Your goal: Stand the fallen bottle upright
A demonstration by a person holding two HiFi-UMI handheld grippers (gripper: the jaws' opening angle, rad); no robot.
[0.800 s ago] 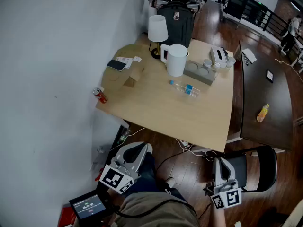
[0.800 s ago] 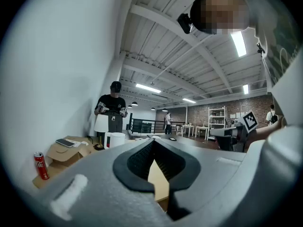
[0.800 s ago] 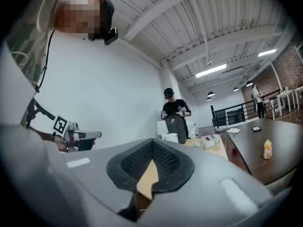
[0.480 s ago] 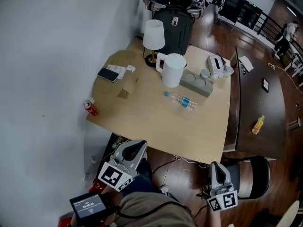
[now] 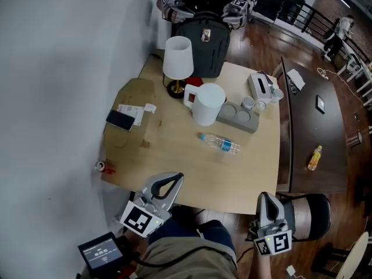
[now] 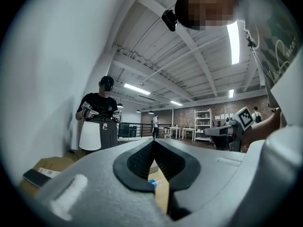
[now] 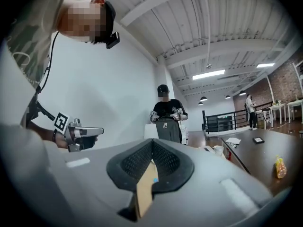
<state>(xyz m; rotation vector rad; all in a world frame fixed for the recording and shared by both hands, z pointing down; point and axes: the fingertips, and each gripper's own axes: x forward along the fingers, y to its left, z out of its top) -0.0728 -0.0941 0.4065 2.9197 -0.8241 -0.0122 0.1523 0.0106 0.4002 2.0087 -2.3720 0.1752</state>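
The clear plastic bottle (image 5: 220, 143) with a blue label lies on its side on the light wooden table (image 5: 244, 176), right of centre. Both grippers hang in front of the table's near edge, well short of the bottle and pointing level toward it. My left gripper (image 5: 172, 180) is at the table's near left corner, its jaws shut and empty (image 6: 152, 144). My right gripper (image 5: 265, 199) is at the near right corner, also shut with nothing held (image 7: 152, 144). Through the slot under the left jaws a bit of the blue label (image 6: 152, 183) shows.
Behind the bottle stand a white jug (image 5: 206, 103), a grey tray with cups (image 5: 238, 116), a lamp (image 5: 177, 60), a tissue box (image 5: 260, 86) and a black backpack (image 5: 200, 36). A phone (image 5: 121, 120) and red can (image 5: 104, 167) lie left. A black chair (image 5: 311, 211) stands beside my right gripper. A second person stands behind the table.
The table and bottle have slid down the head view toward both grippers, which now reach its near edge. Both grippers stay shut and empty.
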